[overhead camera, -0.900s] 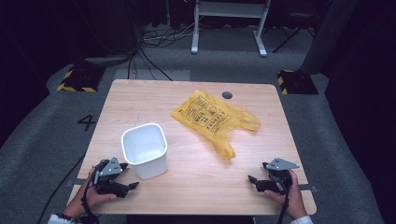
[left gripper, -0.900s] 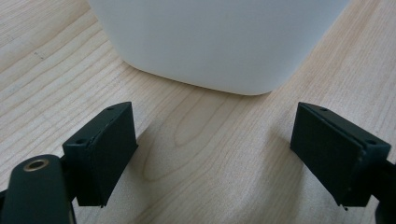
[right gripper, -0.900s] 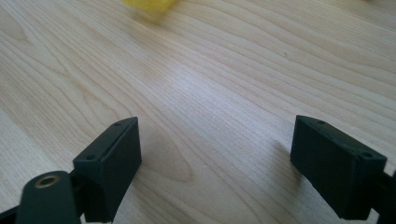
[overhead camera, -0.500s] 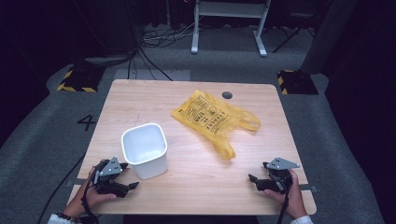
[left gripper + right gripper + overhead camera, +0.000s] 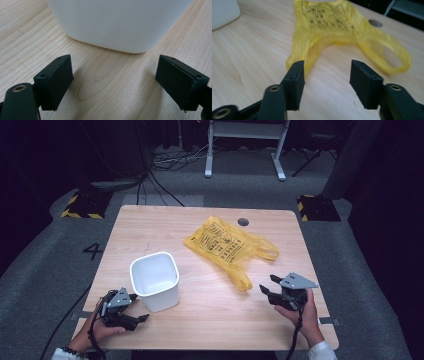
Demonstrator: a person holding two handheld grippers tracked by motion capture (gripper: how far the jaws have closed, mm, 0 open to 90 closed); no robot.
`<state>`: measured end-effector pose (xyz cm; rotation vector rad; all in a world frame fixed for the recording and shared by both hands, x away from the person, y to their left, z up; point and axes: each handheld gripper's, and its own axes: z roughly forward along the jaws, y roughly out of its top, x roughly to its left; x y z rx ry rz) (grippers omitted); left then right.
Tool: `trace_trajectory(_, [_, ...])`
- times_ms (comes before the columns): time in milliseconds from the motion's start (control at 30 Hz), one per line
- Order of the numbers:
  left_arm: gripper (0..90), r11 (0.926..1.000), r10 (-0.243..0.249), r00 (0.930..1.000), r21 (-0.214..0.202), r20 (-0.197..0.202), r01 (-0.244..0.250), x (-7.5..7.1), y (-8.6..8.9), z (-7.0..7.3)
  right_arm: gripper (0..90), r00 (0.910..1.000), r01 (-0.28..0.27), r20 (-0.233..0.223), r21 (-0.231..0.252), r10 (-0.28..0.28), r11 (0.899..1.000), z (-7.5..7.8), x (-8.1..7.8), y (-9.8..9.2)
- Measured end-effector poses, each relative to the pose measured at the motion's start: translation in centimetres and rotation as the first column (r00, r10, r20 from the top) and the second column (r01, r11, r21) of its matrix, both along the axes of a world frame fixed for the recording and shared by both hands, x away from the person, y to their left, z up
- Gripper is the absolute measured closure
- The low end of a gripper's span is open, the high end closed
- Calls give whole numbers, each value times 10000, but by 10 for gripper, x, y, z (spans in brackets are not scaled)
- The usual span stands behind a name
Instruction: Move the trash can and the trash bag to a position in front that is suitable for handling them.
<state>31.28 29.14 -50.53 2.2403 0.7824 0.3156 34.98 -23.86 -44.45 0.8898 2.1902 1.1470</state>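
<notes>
So the yellow plastic bag [image 5: 227, 245] lies flat and crumpled on the far-right part of the wooden table [image 5: 215, 320], with its two loop handles trailing toward the person's side. The white plastic bin [image 5: 156, 280] stands upright at the near left, open end up and well apart from the bag.

The right gripper [image 5: 270, 290] sits just short of the nearer handle, jaws partly open with nothing between them; in the right gripper view that handle's end [image 5: 298, 58] is just beyond its left jaw. The left gripper [image 5: 137, 312] rests beside the bin's base with its jaws spread wide, also empty, and the bin wall [image 5: 120, 22] looms right ahead of it.

That bag looks feather-light, thin and floppy, probably slippery too, so it will likely slide rather than lift if pushed. Best bet is pinching a handle loop or a bunched fold. The bin looks stiff but light and tippy, so the rim seems the place to grip.
</notes>
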Motion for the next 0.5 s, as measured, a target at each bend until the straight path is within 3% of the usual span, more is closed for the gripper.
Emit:
trace_trajectory(133, [143, 10000, 18, 10000, 6, 14, -18, 0, 0, 0, 588, 9984, -441, 374, 554, 421, 9975, 18, 16, 23])
trace_trajectory(233, [144, 10000, 18, 10000, -2, 11, -18, 0, 0, 0, 633, 9973, -587, 449, 284, 574, 9979, 21, 30, 43])
trace_trajectory(367, [143, 10000, 17, 10000, 2, 14, -17, 0, 0, 0, 647, 9968, -580, -554, 20, 580, 9983, 2, 50, 60])
trace_trajectory(500, [144, 10000, 20, 10000, 6, 16, -20, 0, 0, 0, 646, 9891, -579, -1371, -289, 534, 9979, -21, 63, 63])
